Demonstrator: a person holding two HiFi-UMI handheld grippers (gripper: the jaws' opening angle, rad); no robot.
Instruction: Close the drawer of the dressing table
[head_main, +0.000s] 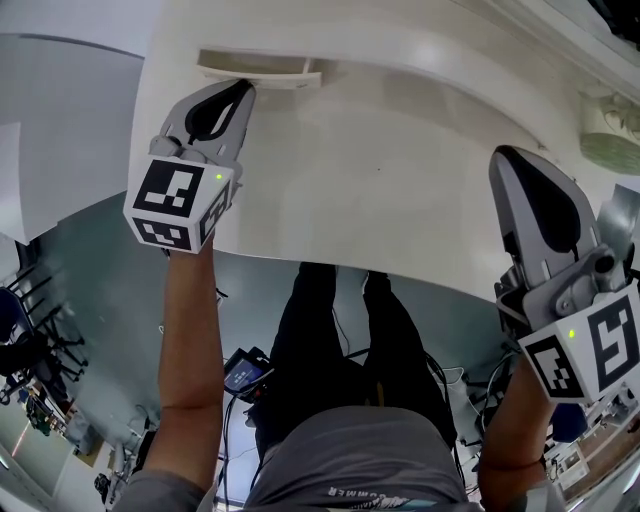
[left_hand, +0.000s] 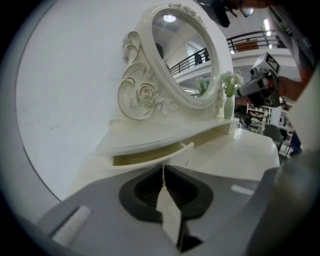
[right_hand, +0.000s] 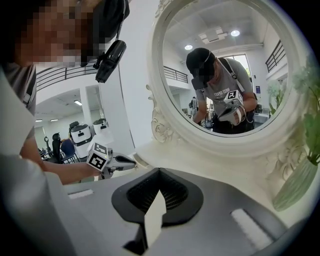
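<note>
Small cream drawer (head_main: 262, 68) of white dressing table (left_hand: 240, 150) stands partly pulled out beneath raised white shelf (left_hand: 165, 136) at back left of glossy worktop (head_main: 400, 190). Left gripper (head_main: 240, 93), jaws pressed together on nothing, noses up to drawer front; contact unclear. Right gripper (head_main: 517, 165), jaws likewise together and empty, hangs well apart at worktop's right. Judged: closing push not yet delivered, drawer's whole travel left.
</note>
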